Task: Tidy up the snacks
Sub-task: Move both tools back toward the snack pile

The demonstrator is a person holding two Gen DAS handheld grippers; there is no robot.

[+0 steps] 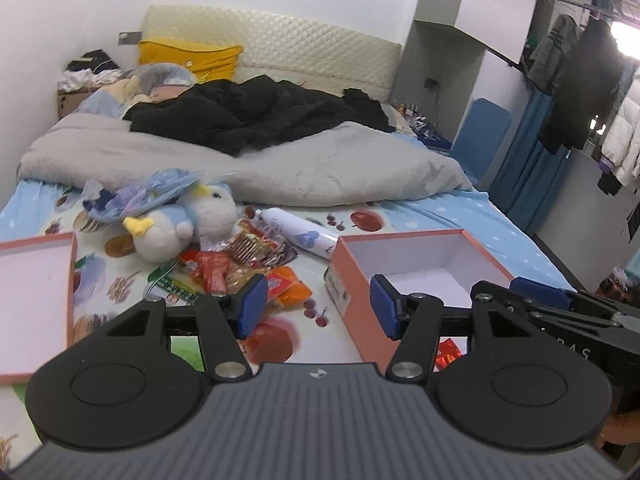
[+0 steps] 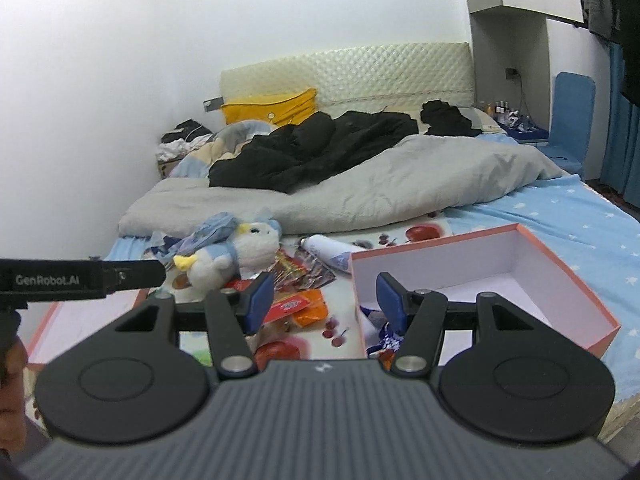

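Above the bed, both the left gripper [image 1: 318, 306] and the right gripper [image 2: 320, 302] stand partly open, holding nothing. Snack packets [image 1: 240, 264] lie piled beside the open pink box [image 1: 420, 264].

"GenRobot.AI" stands in pale letters on the black left tool [image 2: 154, 274]; snack wrapper print is unreadable.

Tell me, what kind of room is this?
Most likely a bedroom: there's a bed with a grey duvet, a padded headboard, and clothes hanging on a rail.
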